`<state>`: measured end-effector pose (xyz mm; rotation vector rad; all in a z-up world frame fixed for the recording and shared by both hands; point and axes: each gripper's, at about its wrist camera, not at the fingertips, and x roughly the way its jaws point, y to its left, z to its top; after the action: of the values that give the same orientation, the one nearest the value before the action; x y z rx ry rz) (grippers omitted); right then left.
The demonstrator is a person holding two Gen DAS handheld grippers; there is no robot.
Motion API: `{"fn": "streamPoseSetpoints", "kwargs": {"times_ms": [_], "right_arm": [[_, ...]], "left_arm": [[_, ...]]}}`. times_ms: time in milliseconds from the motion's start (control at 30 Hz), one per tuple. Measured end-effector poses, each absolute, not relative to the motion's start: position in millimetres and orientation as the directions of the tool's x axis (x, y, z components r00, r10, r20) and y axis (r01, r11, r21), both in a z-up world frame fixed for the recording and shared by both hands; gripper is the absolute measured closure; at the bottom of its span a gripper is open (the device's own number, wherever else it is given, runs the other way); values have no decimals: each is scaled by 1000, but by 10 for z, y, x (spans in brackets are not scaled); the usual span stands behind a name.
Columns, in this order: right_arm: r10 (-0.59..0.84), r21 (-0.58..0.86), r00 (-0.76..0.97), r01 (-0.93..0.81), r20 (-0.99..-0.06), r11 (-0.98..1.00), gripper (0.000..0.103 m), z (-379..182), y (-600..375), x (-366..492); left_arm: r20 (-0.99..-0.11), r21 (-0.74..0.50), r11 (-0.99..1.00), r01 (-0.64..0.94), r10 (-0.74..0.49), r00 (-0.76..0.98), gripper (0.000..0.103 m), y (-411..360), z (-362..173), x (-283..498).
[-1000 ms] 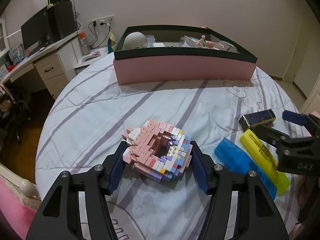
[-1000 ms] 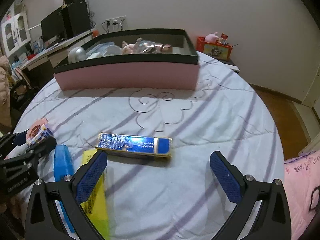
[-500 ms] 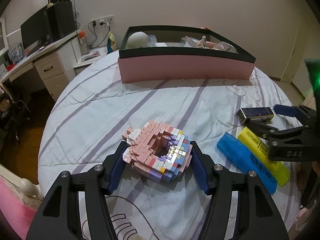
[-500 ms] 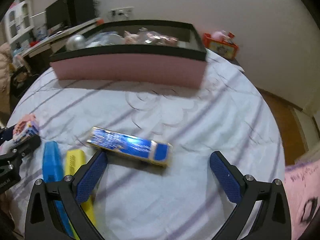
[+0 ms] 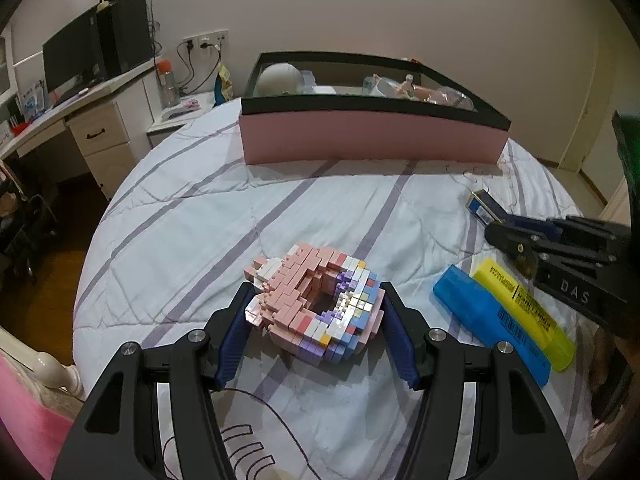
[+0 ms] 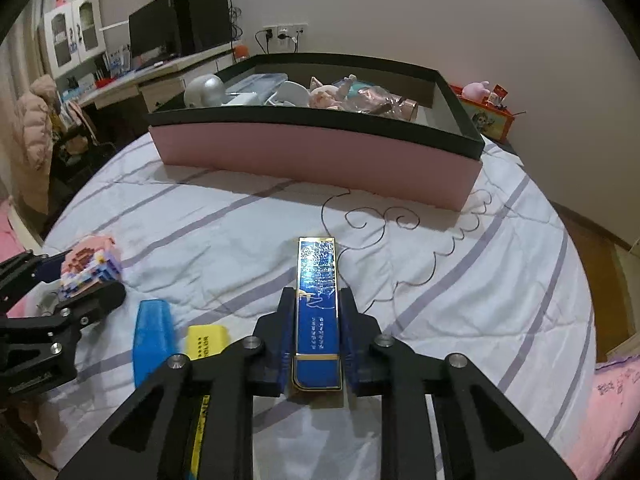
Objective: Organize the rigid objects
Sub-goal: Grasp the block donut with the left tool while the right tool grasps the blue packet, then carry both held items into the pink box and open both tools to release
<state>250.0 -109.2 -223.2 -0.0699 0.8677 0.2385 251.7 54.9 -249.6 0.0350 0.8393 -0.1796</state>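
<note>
Four loose items remain on the bed (image 5: 192, 216), outside the pink storage box (image 6: 304, 152) with the black rim. That box, well ahead of both sets of jaws, already holds several things: a grey rounded object, a clear container, a white cup-like piece, small figurines. So the sorting looks partly done.

Left gripper (image 5: 316, 326): jaws close around the pastel building-block model (image 5: 316, 304), pads against its two sides. Model looks to sit on the quilt, not clearly lifted. Judged: grasp made, carry to the box not yet done.

Right gripper (image 6: 318, 334): jaws pinch the blue and gold flat box (image 6: 318, 300) by its long sides, near end between the pads, far end pointing ahead toward the storage box. Whether it is clear of the quilt, cannot tell.

Left over, ungripped: blue highlighter (image 5: 488, 320) and yellow highlighter (image 5: 524, 312), side by side and touching, lying between the two grippers, just left of the right jaws.

Estimate: two items in hand, two more to fetch afterwards. Block model may shed pieces if squeezed or tipped; it wants a level carry.
</note>
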Motion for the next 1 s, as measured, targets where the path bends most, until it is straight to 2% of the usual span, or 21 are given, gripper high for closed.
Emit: {"fn": "streamPoseSetpoints", "kwargs": {"times_ms": [267,467,1000], "right_arm": [[217,101,670,-209,-710,973,82,-2113,-1161,2375],[243,114,740,-221,-627,968,82,-1888,-1066,2187],[273,68,860,-270,-431,960,82,-1128,-864,1686]], "left_arm": [[-702,-42,987,155,-140,699,41,568,-2298,2451],[-652,-14,989,145,-119,749,41,488,-2053,2370],[-457,29,989,146,-117,882,41,304,-1279,1933]]}}
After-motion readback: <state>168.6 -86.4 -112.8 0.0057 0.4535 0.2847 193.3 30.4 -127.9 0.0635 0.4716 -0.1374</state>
